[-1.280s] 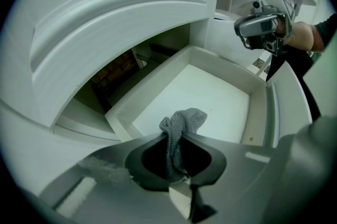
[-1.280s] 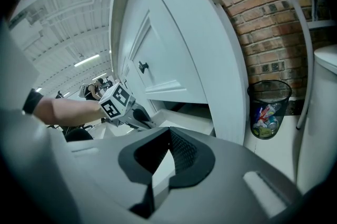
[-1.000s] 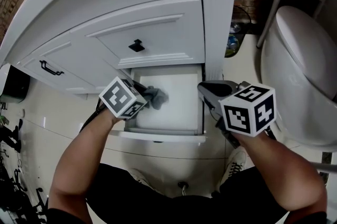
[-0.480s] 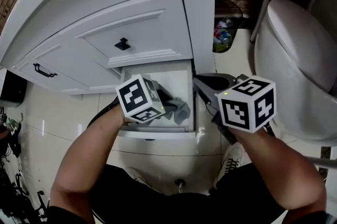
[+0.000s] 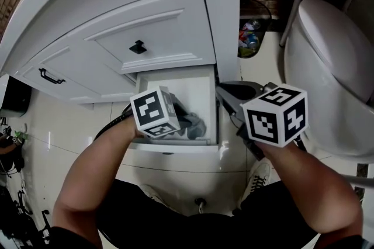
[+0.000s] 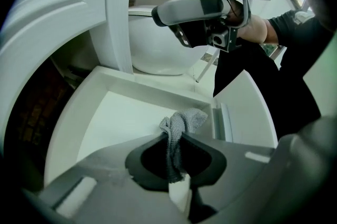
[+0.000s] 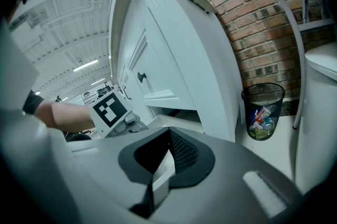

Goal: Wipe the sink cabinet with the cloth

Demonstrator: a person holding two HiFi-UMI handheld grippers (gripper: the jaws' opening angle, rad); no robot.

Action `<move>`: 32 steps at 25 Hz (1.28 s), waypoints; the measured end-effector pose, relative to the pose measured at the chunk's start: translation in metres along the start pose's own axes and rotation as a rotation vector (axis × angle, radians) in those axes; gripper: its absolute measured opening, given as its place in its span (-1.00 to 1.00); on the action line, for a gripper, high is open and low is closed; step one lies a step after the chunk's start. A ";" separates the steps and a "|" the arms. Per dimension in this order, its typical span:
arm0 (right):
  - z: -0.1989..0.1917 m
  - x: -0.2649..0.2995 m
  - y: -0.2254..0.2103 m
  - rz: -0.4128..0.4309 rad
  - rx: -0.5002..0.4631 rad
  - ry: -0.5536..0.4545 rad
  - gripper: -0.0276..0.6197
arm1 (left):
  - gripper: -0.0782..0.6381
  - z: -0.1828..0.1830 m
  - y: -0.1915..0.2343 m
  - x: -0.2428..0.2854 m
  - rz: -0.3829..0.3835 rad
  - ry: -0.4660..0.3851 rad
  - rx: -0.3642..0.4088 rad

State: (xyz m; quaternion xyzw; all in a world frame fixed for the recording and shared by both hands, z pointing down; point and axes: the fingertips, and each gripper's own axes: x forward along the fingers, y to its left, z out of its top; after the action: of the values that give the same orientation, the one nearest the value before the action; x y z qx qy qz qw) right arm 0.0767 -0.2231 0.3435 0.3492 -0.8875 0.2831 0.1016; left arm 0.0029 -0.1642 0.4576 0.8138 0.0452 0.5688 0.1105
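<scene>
Cloth: in the open drawer, near its front right corner, touching the drawer floor. Left gripper is clamped on a bunched fold of it, and the loose end spills ahead of the jaws. Right gripper is closed on nothing, held in the air just right of the drawer, outside it.

Handling, my read: light, limp knit with no stiffness, so it will fold rather than push. Grip the wad, as now, and leave a short tail so that the jaws press it flat.

Views:
- The left gripper view shows the pinch and the weave. In the head view the marker cube covers the pinch.
- The right gripper view shows no cloth, but does show a bin with rubbish, right of the drawer.
- The head view alone shows the 2 cabinet fronts above the drawer.
</scene>
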 end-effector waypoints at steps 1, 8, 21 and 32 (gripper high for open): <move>0.000 0.001 0.000 0.001 -0.002 0.002 -0.90 | -0.67 -0.005 0.001 -0.002 0.008 0.011 -0.004; -0.001 0.008 0.008 0.010 -0.016 0.014 -0.90 | -0.67 -0.049 0.013 -0.014 0.057 0.082 -0.047; -0.004 0.017 0.012 0.012 -0.024 0.030 -0.90 | -0.67 -0.105 0.022 -0.033 0.095 0.199 -0.067; -0.005 0.019 0.016 0.012 -0.031 0.035 -0.90 | -0.67 -0.130 0.026 -0.042 0.130 0.273 -0.083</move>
State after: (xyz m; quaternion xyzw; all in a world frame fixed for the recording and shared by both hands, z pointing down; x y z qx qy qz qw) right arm 0.0516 -0.2219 0.3478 0.3374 -0.8919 0.2759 0.1208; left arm -0.1348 -0.1809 0.4683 0.7248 -0.0165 0.6815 0.0997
